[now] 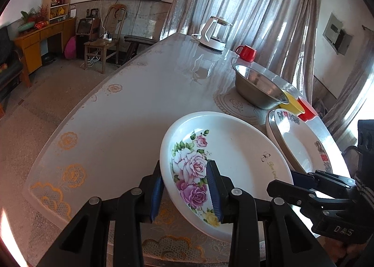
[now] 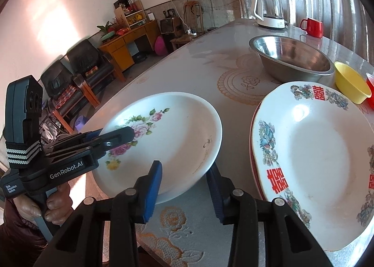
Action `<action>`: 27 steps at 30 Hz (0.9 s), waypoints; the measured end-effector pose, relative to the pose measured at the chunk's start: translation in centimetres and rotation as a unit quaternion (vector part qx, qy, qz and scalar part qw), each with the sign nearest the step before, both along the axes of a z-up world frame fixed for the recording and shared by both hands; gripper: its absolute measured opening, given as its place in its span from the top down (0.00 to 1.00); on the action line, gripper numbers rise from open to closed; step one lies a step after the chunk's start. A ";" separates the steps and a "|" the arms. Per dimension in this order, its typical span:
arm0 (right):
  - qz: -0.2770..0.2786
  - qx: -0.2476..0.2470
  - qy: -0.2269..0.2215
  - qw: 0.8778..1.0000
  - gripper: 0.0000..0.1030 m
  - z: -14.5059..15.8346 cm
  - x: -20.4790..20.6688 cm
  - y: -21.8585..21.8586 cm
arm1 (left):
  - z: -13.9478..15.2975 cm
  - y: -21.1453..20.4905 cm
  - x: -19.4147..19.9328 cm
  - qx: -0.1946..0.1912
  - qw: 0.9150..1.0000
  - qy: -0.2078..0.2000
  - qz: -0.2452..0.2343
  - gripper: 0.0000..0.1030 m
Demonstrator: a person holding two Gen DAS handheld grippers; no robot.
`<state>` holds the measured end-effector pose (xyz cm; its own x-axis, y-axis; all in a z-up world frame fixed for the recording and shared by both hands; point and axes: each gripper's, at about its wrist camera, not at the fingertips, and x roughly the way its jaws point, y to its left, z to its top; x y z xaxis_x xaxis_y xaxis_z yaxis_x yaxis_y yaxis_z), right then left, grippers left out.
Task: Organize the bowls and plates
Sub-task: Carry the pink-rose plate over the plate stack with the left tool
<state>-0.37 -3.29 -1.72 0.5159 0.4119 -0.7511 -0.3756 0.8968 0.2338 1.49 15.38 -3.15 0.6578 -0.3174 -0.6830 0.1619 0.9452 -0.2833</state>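
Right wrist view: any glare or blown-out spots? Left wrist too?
Right wrist view: pinkish flare washes the wall at upper left, and a bright highlight sits on the red-lettered plate. Left wrist view: the window side at far right is blown out behind the curtain, with glare streaks on the table; edges bend from the fisheye.

Left gripper [image 1: 184, 187] clamped, right gripper [image 2: 184, 193] agape

The red bowl [image 2: 371, 90] is cut off at 3 o'clock, only a sliver showing. Under the top plate [image 2: 313, 164], just 1 red rim edge [image 2: 253, 164] peeks out at 9 o'clock. The yellow bowl [image 1: 292, 103] sits half hidden behind the steel bowl [image 1: 259, 87].
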 end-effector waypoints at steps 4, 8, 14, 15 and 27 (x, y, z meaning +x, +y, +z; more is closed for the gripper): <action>-0.002 0.008 -0.004 1.000 0.62 0.2 -0.3 -0.4 | 0.6 0.0 -0.3 0.004 1.000 -0.012 -0.002 0.66; -0.004 0.019 -0.006 1.000 0.62 0.6 -0.5 -0.9 | 1.4 -0.3 -0.6 0.009 1.000 -0.023 -0.005 0.66; -0.014 0.031 -0.018 0.999 0.62 1.3 -0.7 -2.0 | 2.6 -1.2 -0.6 0.011 0.999 -0.039 -0.017 0.66; -0.017 0.033 -0.020 0.999 0.62 1.4 -0.8 -2.2 | 2.8 -1.4 -0.6 0.012 0.999 -0.040 -0.020 0.66; -0.072 0.048 -0.039 0.995 0.62 2.7 -1.2 -6.6 | 4.9 -6.3 0.3 0.016 0.995 -0.060 -0.073 0.66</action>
